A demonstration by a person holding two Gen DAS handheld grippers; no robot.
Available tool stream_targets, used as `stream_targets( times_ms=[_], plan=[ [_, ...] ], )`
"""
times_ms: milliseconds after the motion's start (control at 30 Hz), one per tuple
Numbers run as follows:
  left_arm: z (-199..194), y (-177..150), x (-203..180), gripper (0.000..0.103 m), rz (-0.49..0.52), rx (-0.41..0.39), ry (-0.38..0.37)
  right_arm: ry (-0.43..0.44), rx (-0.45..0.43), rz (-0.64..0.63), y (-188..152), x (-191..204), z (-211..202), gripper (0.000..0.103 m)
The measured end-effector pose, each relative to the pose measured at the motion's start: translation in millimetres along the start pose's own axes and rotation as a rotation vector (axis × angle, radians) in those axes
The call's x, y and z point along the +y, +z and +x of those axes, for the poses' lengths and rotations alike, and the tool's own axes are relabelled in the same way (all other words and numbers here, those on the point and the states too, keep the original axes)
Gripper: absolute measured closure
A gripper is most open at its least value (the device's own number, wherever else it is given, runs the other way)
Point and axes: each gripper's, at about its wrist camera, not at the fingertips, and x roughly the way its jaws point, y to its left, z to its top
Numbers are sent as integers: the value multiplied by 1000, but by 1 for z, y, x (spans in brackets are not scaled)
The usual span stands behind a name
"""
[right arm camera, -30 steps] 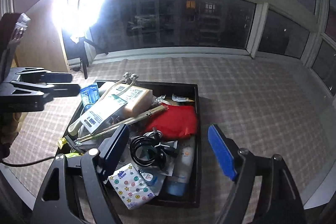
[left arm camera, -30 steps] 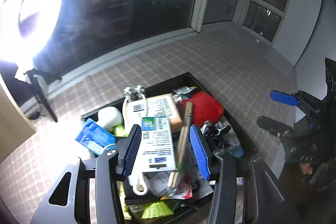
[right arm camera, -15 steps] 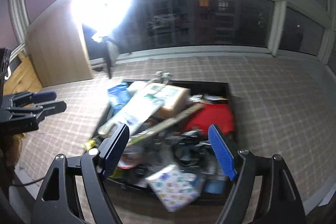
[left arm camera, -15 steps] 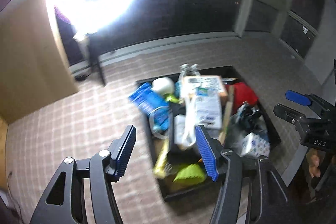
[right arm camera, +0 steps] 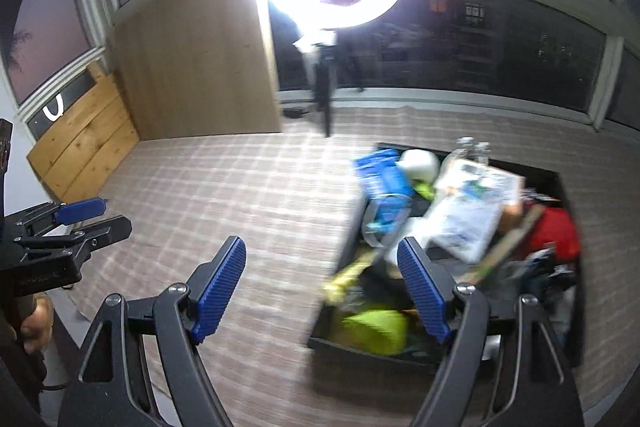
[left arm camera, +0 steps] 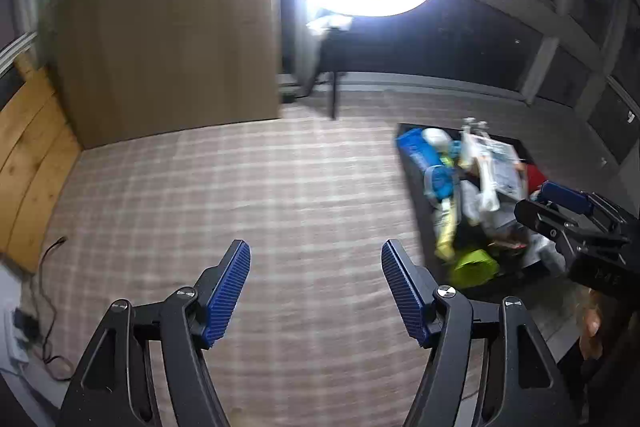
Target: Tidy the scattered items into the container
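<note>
Both tongs, left gripper [left arm camera: 316, 291] and right gripper [right arm camera: 322, 287], hang spread and empty, left's jaws just widened, over bare checked cloth [left arm camera: 240, 195], the crammed black rectangular tray [right arm camera: 560, 183] off right, nearer the right one.

Left claw [left arm camera: 316, 291] agape, empty, above checked cloth [left arm camera: 248, 195].

Surface: a checked cloth [left arm camera: 248, 195] in beige and pale stripes, spread flat and wide; both views are motion-blurred.
Container: a black tray [right arm camera: 558, 183] lies directly on the cloth at its right side, heaped with mixed items.
Left part of the cloth: bare fabric.
Far edge: the cloth runs up to a wooden panel [left arm camera: 168, 39] and the window sill.
</note>
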Motion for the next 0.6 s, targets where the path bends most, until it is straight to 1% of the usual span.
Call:
stream_targets(
  times_ms=[167, 300, 433, 600],
  plan=[
    [-9, -10, 54, 36, -25, -4, 24, 11, 40, -20, -8, 57, 20, 25],
    [-11, -16, 88, 35, -38, 0, 14, -10, 54, -43, -10, 95, 33, 25],
    [-9, -23, 114, 35, -36, 11, 5, -15, 57, -44, -12, 126, 43, 25],
    [-1, -29, 141, 35, -33, 22, -5, -32, 51, -32, -20, 151, 56, 25]
  ],
)
